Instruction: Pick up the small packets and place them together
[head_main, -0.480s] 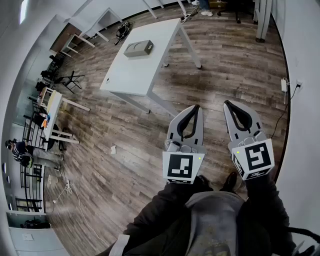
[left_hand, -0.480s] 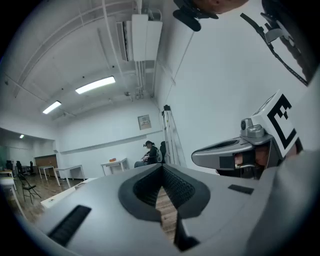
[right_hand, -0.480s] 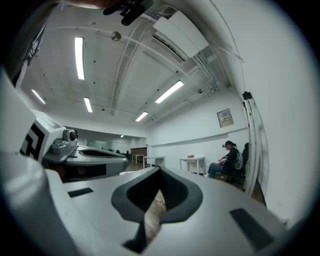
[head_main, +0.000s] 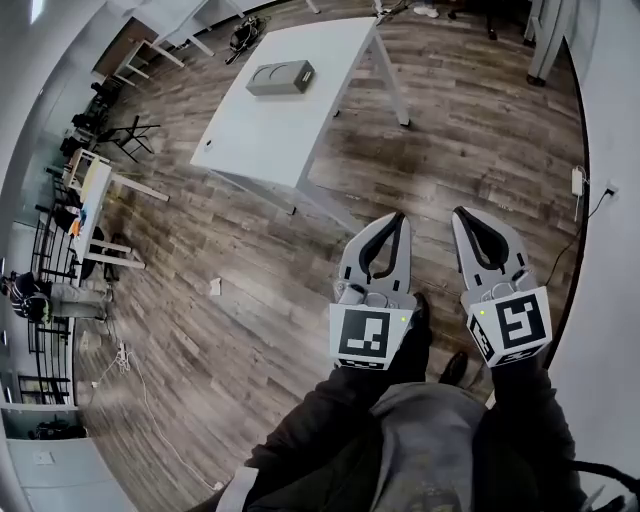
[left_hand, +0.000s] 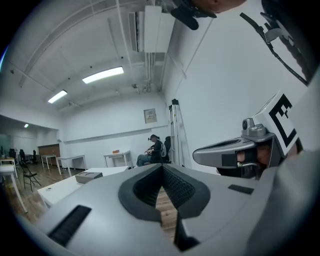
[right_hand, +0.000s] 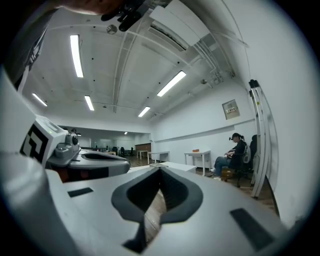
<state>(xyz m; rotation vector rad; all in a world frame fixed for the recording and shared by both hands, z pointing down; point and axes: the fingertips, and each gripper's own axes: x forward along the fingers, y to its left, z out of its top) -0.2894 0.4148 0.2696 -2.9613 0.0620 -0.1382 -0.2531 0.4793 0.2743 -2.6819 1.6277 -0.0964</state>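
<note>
My left gripper (head_main: 398, 215) and right gripper (head_main: 458, 212) are held side by side, level, over the wooden floor in the head view. Both have their jaws together with nothing between them. A white table (head_main: 270, 120) stands ahead and to the left, with a grey box (head_main: 281, 77) on its far end. The left gripper view looks over its own shut jaws (left_hand: 161, 167) to the table (left_hand: 60, 187) and the box (left_hand: 88, 176). In the right gripper view the jaws (right_hand: 160, 170) are also shut and empty. No small packets show in any view.
The white wall runs close along the right, with a socket and cable (head_main: 578, 183). A white scrap (head_main: 214, 286) lies on the floor. More tables and chairs (head_main: 95, 190) stand at the far left. A seated person (right_hand: 232, 157) and a tripod (right_hand: 260, 135) are by the back wall.
The person's feet have shifted below the grippers, and the table sits a little higher in the head view. Both grippers stay shut side by side.
</note>
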